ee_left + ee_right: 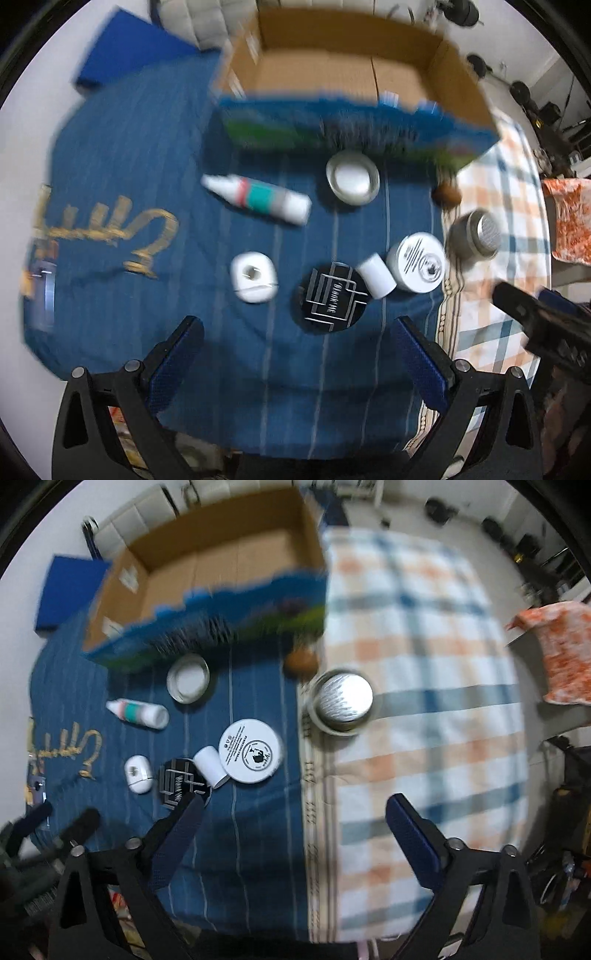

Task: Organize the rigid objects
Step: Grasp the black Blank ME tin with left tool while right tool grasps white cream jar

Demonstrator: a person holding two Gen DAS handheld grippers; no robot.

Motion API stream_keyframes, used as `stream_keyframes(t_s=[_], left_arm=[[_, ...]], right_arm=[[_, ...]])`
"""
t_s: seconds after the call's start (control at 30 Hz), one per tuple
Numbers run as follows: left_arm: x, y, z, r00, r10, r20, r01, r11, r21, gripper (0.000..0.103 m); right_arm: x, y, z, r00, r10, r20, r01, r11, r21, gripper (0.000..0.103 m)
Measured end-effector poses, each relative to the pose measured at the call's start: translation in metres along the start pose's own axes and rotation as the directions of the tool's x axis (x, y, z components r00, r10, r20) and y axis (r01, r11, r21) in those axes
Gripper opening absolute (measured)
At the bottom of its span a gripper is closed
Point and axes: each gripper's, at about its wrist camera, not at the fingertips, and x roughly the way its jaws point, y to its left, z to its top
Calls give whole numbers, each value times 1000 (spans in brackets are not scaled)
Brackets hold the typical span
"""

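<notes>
Nearest to us, our left tongs [299, 350] hang with their blue-padded fingers wide apart and nothing between them, above the blue striped cloth [147, 147]. Our right tongs [295, 830] are likewise spread and hold nothing, straddling the edge where the blue cloth meets the checked orange-and-blue cloth [424, 646].

Just beyond the left tongs lies a black round disc [332, 299] with white line markings. A small white cylinder [376, 275] lies tipped over, touching the disc's edge and resting against a round white tin [417, 263] with a printed lid. To the left of the disc, apart from it, sits a white rounded case [254, 277]. A metal can [341, 701] stands upright on the edge of the checked cloth.

Farther on, a white squeeze bottle [258, 199] with a teal band lies on its side, and beside it a shallow round dish [352, 178] sits. A small brown rounded object [447, 194] lies near the box corner; we cannot tell what it is.

Farthest back, the open cardboard box [351, 44] looks empty.
</notes>
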Motion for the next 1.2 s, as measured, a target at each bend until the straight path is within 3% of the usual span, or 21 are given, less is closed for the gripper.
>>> stream_keyframes(t_s=[0.13,0.27,0.37,0.4,0.53,0.6,0.8,1.0,1.07,1.17,1.2], left_arm=[[58,-10,1,997,-16,-79,18,1000,25,103],[98,-17,5,991,-19,-134,24,999,39,103],[124,-17,6,986,-13,-168,20,999,43,99],[128,-15,5,984,-55,-170,61,998,26,98],[124,-16,5,983,-98,-156,103,994,27,83],[119,-15,4,983,-102,-154,109,993,34,81],[104,5,-9,986,-50,-158,61,996,63,82],[97,28,-13,962,-169,-213,164,986,-38,81],[96,17,-10,958,-189,-214,189,982,-20,83],[101,-5,-7,954,-155,-257,177,982,65,84],[105,-8,-7,952,-140,-272,167,983,77,87]], right_arm=[[63,16,20,996,40,-80,-39,999,6,88],[100,30,36,988,66,-139,-64,998,16,87],[123,38,42,977,81,-196,-76,997,30,79],[132,40,44,972,80,-220,-74,997,36,74],[142,45,44,969,72,-235,-66,997,35,74],[144,45,44,967,57,-249,-52,998,28,74],[140,37,24,954,-30,-298,24,999,-22,74],[139,31,15,949,-18,-314,24,1000,16,74],[145,32,15,950,-14,-313,22,1000,22,74],[141,29,14,949,-20,-313,26,1000,16,74],[142,30,16,948,-61,-312,65,998,3,74]])
